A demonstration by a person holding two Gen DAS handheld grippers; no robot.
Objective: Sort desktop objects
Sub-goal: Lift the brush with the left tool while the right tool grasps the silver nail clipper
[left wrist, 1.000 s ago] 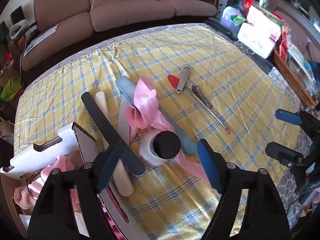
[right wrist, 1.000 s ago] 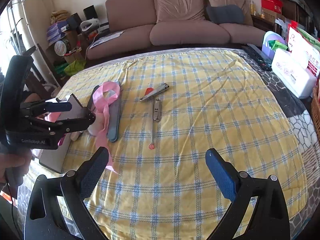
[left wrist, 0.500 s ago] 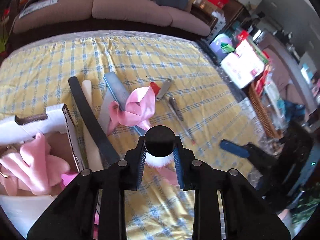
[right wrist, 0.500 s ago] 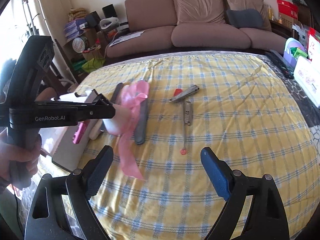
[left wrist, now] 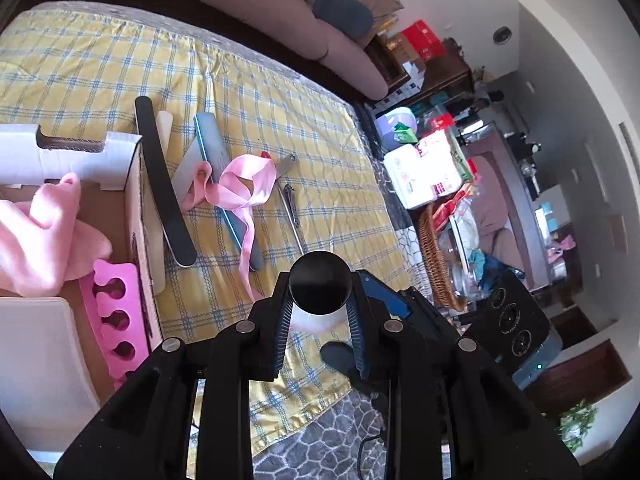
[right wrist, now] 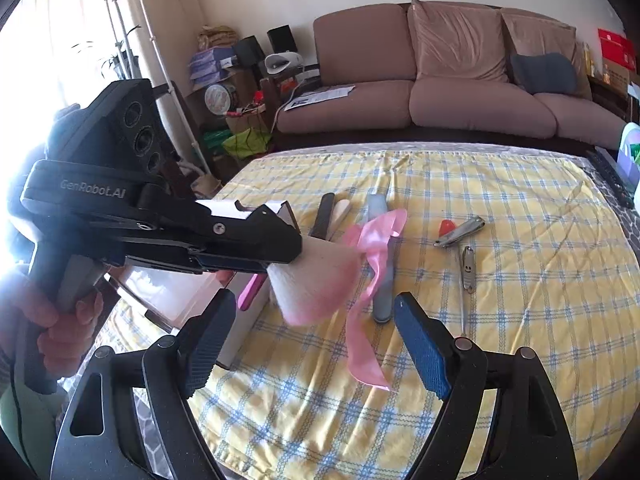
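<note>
Jaws of left gripper (left wrist: 319, 322) pinching brush (right wrist: 316, 282), right gripper (right wrist: 310, 350) spread, above yellow checked tablecloth (right wrist: 500, 320) before brown sofa (right wrist: 452, 92).

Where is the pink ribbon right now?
The pink ribbon lies on the yellow checked tablecloth, draped over the blue nail file; in the left wrist view it is left of centre, between the black nail file and the nail clippers.

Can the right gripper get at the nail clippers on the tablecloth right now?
Probably yes. The right gripper is open and holds nothing, and the nail clippers lie uncovered ahead of it, to its right. The left gripper, shut on the brush, is off to the other side.
</note>
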